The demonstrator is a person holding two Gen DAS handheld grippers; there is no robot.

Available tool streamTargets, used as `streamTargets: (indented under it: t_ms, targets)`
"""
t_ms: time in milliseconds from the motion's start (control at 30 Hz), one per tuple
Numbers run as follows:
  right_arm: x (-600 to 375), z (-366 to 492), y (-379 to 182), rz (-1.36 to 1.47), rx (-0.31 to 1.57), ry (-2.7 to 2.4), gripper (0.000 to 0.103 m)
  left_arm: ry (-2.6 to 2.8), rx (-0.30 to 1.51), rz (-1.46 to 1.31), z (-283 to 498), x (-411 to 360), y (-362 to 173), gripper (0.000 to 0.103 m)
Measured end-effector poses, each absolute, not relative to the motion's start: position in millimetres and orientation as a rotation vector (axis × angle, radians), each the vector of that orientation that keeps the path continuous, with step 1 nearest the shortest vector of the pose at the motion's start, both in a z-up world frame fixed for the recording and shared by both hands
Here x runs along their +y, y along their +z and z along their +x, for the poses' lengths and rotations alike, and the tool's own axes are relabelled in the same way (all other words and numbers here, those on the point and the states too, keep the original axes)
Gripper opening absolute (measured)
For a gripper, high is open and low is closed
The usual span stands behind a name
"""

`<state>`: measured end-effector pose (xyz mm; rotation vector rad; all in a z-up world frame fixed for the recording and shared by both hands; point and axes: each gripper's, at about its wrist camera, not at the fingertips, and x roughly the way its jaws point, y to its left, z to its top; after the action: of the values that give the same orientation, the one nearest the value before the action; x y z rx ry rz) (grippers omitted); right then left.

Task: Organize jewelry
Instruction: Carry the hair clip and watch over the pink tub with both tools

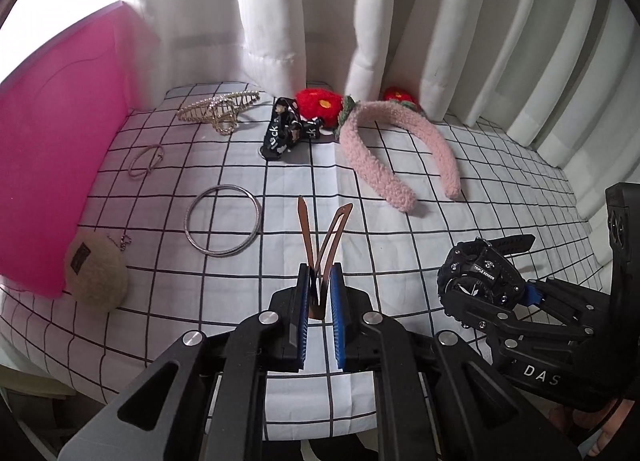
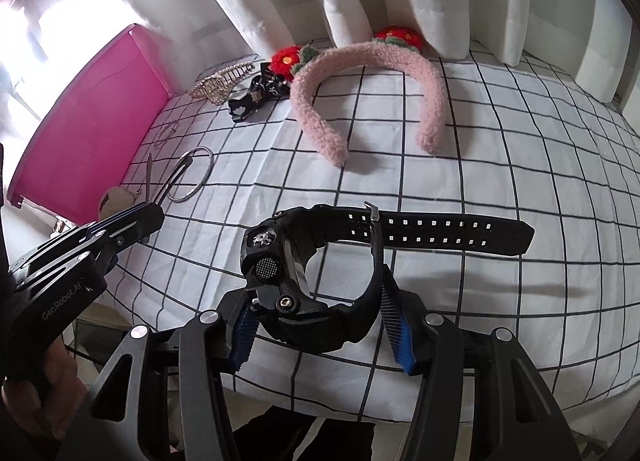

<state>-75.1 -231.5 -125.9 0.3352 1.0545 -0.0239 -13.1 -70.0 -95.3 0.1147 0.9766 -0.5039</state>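
Left wrist: watch [image 1: 478, 281] reads "TRIPLE SENSOR" (right tongs [image 1: 524, 295] gripping).

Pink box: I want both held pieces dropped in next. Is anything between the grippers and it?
Nothing visible blocks the pink box; the silver bangle and beige pouch lie flat on the cloth below the way.

Left gripper [image 1: 320, 285] pitched steeply downward, jaws closed tight, clamping a thin brown hair clip [image 1: 324, 233] at its base. Right gripper [image 2: 320, 301] likewise angled down, jaws partway apart, pads pressed against a black watch [image 2: 304, 261].
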Motion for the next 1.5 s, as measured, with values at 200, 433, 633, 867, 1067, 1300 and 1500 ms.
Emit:
streamTargets:
  t_ms: [200,433,633,867,1067,1300,1500]
  targets:
    - [-217.0,-65.8,-80.8,0.295,0.984,0.008,0.053,-0.471,0.932,0.088,-8.9,-45.4,-57.0,0.01]
    - [-181.8,-44.6,-18.1,0.214,0.88,0.084,0.053,-0.411,0.838,0.053,-5.9,-8.6,2.3,0.01]
    - [-143.8,-13.6,24.9,0.167,0.798,0.18,0.053,-0.291,0.768,0.012,7.6,41.0,45.4,0.01]
    - [-75.9,32.1,66.4,0.107,0.714,0.332,0.053,-0.134,0.701,-0.028,31.4,112.9,85.7,0.01]
    - [-9.0,78.5,80.0,0.068,0.699,0.45,0.053,0.007,0.709,-0.045,59.8,175.0,88.7,0.01]
    - [59.0,130.1,74.5,-0.003,0.749,0.523,0.053,0.111,0.783,-0.075,95.3,228.4,57.8,0.01]
    - [91.1,168.8,51.4,-0.016,0.853,0.538,0.053,0.12,0.864,-0.101,125.1,249.1,26.9,0.01]
